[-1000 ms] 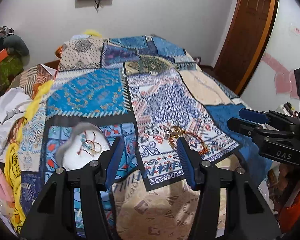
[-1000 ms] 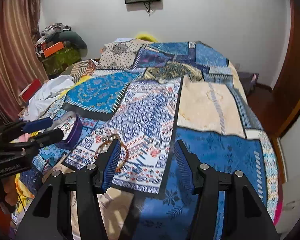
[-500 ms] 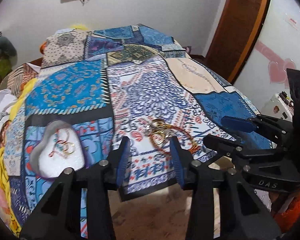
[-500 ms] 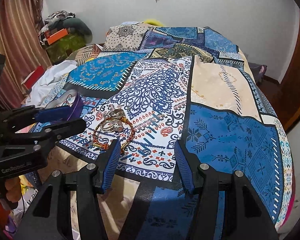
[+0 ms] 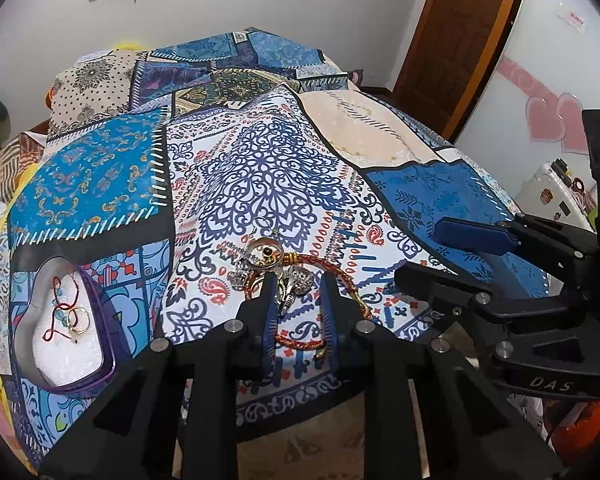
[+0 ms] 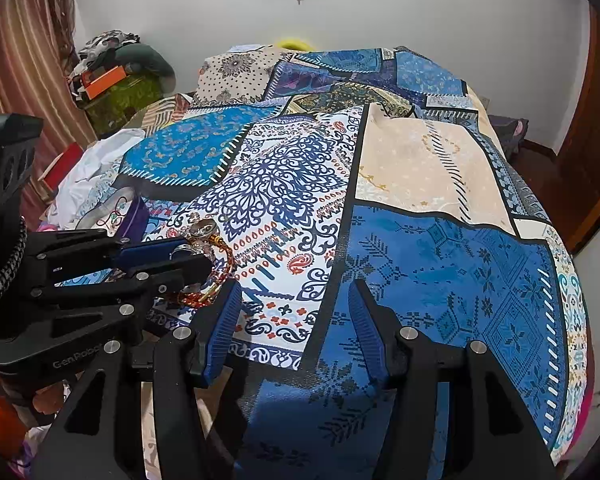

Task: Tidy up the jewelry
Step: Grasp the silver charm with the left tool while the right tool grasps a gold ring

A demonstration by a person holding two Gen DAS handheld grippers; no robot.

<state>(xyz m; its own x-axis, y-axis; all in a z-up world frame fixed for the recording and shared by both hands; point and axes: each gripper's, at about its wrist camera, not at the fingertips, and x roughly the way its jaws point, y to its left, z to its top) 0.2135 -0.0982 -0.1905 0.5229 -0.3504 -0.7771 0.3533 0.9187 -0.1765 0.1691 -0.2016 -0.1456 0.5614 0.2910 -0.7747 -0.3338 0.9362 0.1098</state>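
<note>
One little heap of jewelry is sitting on the patchwork bedspread, near the foot edge of the bed, and that's where we're working. We're seeing a red-and-gold braided bracelet looping out to the right of the heap, a ring with a dark stone lying at the far side, and some silvery pieces tangled in the middle.

We're holding the left gripper right down over the near side of that heap, its blue-padded fingers partly closed, with the silvery bits and a stretch of the bracelet lying between them. We honestly can't tell if the pads are actually pinching anything or just straddling it.

Off to the left, a heart-shaped box with a purple rim and white foam inside is lying on the bedspread, well apart from the heap. It's already holding a red cord and a couple of rings.

We're keeping the right gripper just to the right of the heap, hovering over the blue patch with its fingers spread wide and gripping nothing. In the right wrist view the bracelet is peeking out beside its left finger.

A wooden door is standing at the far right.
</note>
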